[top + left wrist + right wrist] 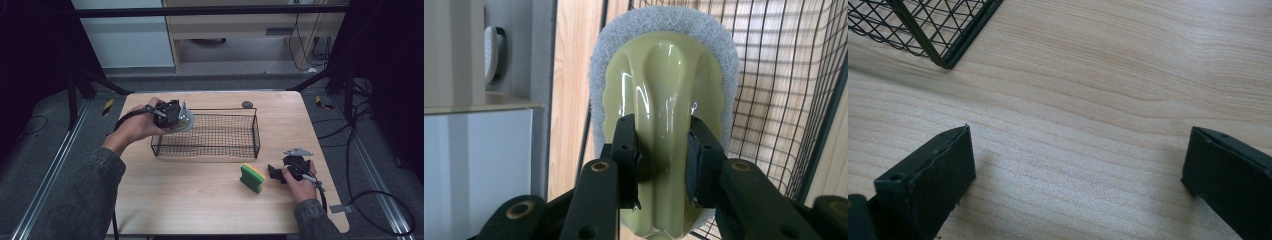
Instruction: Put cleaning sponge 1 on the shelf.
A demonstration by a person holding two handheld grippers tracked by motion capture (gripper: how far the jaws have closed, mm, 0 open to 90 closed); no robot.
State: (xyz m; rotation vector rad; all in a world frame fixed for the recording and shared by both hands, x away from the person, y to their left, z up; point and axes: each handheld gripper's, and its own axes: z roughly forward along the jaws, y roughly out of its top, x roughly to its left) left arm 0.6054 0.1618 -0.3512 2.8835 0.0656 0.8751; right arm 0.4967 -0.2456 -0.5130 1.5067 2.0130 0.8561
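In the left gripper view a scrubber [664, 100] with an olive handle is being pinched in the left gripper [663, 155] at the basket's [240, 131] left end, and is best being lowered level inside before release, while the right gripper [1078, 175] is resting wide open near the table's [200, 200] right edge.

The scrubber [664, 100] has a glossy, smooth olive-green plastic handle backed by a rough grey fibrous pad. The basket [220, 135] is thin black wire mesh, matt. The table [1128, 75] is pale wood with fine grain and a smooth, satin surface. The sponge [251, 177] looks soft foam, yellow with a coarser green layer. The right gripper [1078, 175] has matt black pads.
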